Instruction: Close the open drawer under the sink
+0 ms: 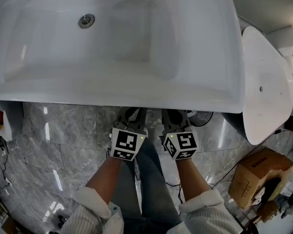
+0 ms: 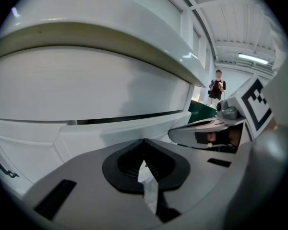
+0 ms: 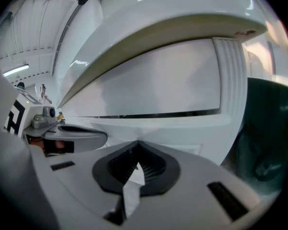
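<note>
Seen from the head: L tool [image 1: 131, 115] and R tool [image 1: 175, 115] sit side by side under the front rim of the white sink [image 1: 136, 89], over a grey marble floor [image 1: 63, 140]. Both tools' jaws are closed tip to tip w/ nothing btwn them. The drawer [image 2: 86, 133], a white front below a dark seam, sits under the sink right ahead of both tips; contact can't be told. A box [image 1: 259, 172] stands at R.
</note>
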`<state>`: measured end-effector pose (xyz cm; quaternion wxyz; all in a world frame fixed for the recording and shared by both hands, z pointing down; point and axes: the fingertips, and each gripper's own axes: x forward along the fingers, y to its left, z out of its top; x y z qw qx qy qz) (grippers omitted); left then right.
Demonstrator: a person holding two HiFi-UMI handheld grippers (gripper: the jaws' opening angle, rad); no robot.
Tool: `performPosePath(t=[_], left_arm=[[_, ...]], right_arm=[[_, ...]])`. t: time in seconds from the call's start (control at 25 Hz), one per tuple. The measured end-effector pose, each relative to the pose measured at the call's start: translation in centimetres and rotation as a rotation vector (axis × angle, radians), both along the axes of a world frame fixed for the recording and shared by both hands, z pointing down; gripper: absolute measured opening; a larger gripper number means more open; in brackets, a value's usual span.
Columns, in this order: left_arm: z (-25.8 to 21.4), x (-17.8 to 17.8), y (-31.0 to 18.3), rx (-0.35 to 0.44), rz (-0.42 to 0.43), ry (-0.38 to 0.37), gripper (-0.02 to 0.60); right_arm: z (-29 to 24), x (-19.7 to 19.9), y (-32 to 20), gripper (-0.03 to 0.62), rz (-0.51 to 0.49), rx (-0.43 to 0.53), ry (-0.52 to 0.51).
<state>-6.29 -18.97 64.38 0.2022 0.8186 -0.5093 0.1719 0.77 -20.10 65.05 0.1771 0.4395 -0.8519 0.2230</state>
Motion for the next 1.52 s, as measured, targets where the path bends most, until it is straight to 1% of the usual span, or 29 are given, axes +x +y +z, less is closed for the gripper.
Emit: performPosePath(t=[0.28, 0.52, 0.8, 0.92, 1.08, 1.24, 1.36, 1.52], left_arm=[[-0.2, 0.0, -1.3, 0.014, 0.018, -0.014, 0.015], [-0.2, 0.0, -1.7, 0.015, 0.022, -0.011, 0.015], [-0.2, 0.0, -1.8, -0.004, -0.019, 0.014, 0.015], [-0.7, 0.3, -1.5, -0.001, -0.008, 0.014, 0.015], [-1.3, 0.4, -0.4, -0.011, 0.01, 0.009, 0.015], [-2.6, 0.6, 0.5, -0.016, 0.001, 0.028, 0.015], [-4.0, 0.8, 1.5, -0.02, -0.007, 0.043, 0.015], [-6.3, 0.6, 2.7, -0.021, -0.004, 0.043, 0.015]], right_arm=[[-0.2, -0.1, -1.4, 0.011, 0.004, 0.011, 0.0], [-0.2, 0.0, -1.7, 0.009, 0.005, 0.015, 0.002], [-0.1, -0.1, -1.8, 0.011, 0.016, -0.002, 0.006], [-0.3, -0.2, -1.7, 0.011, 0.014, -0.009, 0.01], [-0.7, -1.0, -0.8, 0.011, -0.018, -0.027, 0.009], [-1.7, -1.4, 0.6, 0.011, -0.042, -0.046, 0.001], [-3.4, -1.5, 1.8, 0.011, -0.048, -0.053, -0.008], [-6.3, -1.2, 3.4, 0.011, -0.058, -0.049, -0.021]])
